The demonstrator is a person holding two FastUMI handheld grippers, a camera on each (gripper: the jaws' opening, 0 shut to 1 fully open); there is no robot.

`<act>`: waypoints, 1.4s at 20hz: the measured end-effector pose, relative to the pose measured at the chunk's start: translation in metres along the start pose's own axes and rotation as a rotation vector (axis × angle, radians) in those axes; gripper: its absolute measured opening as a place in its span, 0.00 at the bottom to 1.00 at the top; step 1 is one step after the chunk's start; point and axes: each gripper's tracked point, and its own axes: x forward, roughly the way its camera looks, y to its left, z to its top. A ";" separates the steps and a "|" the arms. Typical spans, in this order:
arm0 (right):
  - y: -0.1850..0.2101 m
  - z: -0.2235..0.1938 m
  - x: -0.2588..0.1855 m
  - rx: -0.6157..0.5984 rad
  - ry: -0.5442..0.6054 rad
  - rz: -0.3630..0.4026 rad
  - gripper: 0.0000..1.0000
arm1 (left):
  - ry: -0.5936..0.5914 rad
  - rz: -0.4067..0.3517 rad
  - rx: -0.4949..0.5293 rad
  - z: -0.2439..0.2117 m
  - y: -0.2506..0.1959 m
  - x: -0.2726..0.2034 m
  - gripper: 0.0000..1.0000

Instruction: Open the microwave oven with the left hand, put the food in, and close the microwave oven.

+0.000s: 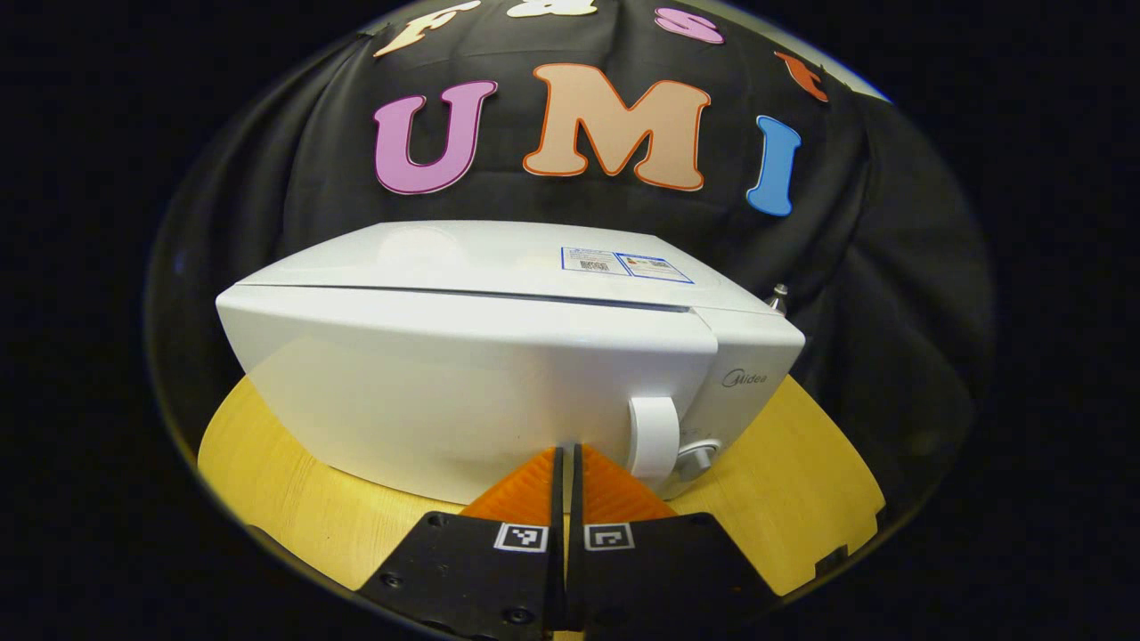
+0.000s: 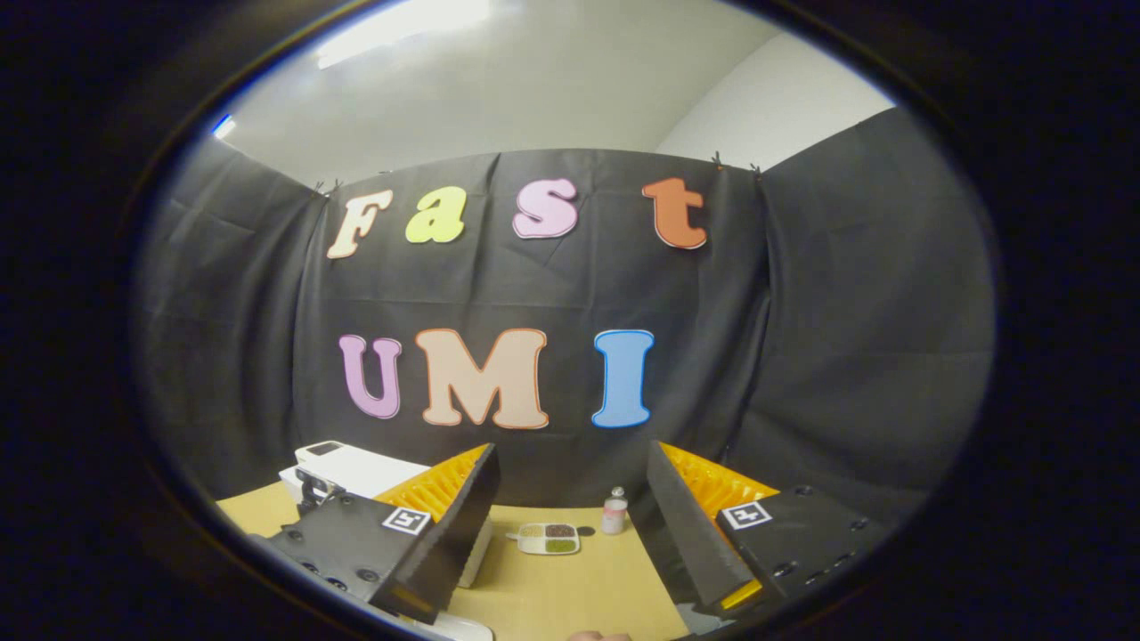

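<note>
at the table's (image 1: 294, 499) front edge, my left gripper (image 1: 568, 463) sits closed before the shut microwave's (image 1: 481, 392) handle (image 1: 653, 436); my right gripper (image 2: 570, 499) spreads open, ready for the food tray (image 2: 549, 538).

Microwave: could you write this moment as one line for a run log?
microwave: door shut | left gripper: shut, at door beside handle | right gripper: open, holding nothing | food tray: on table
</note>
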 end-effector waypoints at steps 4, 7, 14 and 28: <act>0.000 0.000 -0.005 -0.006 0.005 -0.011 1.00 | 0.019 -0.014 0.036 -0.005 -0.003 0.005 0.01; 0.003 -0.001 -0.010 -0.016 0.013 -0.017 1.00 | -0.001 -0.006 0.071 0.002 -0.002 -0.001 0.01; 0.022 -0.005 -0.015 0.010 0.026 -0.001 1.00 | -0.142 -0.014 0.123 0.059 -0.001 -0.054 0.01; 0.054 -0.005 -0.013 0.059 0.022 0.054 0.96 | -0.429 -0.096 0.133 0.201 -0.021 -0.183 0.95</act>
